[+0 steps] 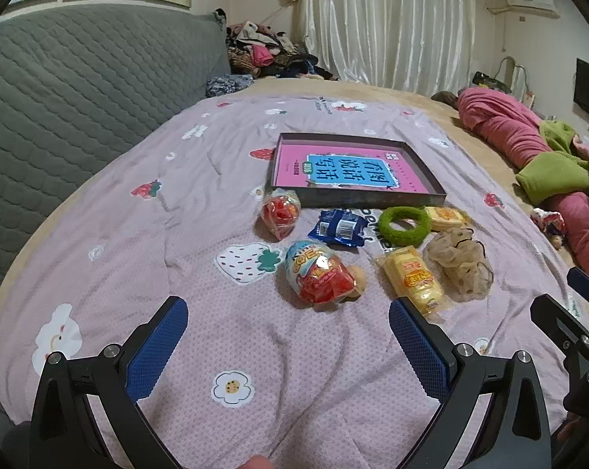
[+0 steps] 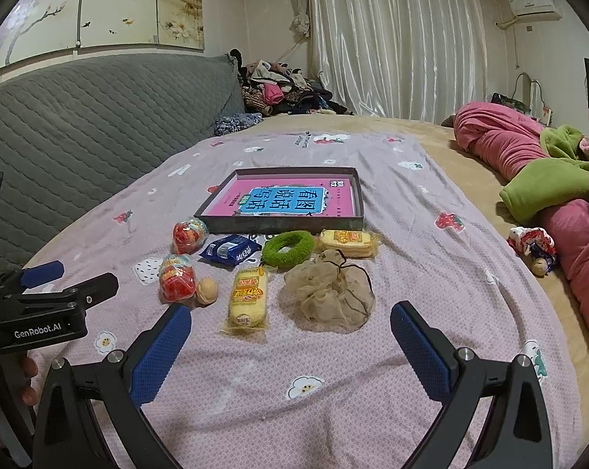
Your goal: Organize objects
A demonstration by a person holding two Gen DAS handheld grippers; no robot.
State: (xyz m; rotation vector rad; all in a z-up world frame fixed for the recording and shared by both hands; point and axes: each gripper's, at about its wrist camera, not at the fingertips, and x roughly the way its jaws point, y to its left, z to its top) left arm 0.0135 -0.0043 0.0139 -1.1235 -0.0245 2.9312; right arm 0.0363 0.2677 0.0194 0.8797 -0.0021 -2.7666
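Both the left gripper and right gripper hover wide and empty over a bedspread, where snack packets, a green scrunchie and mesh pouch lie clustered just before a shallow tray, apparently their destination.

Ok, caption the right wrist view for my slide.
Open right gripper hovers over snacks and scrunchies lying before a shallow tray holding a pink book.

I see soft matt printed cloth on the bedspread — glossy crinkled plastic on the snack packets, fuzzy green scrunchie, and a matt cardboard-looking tray.
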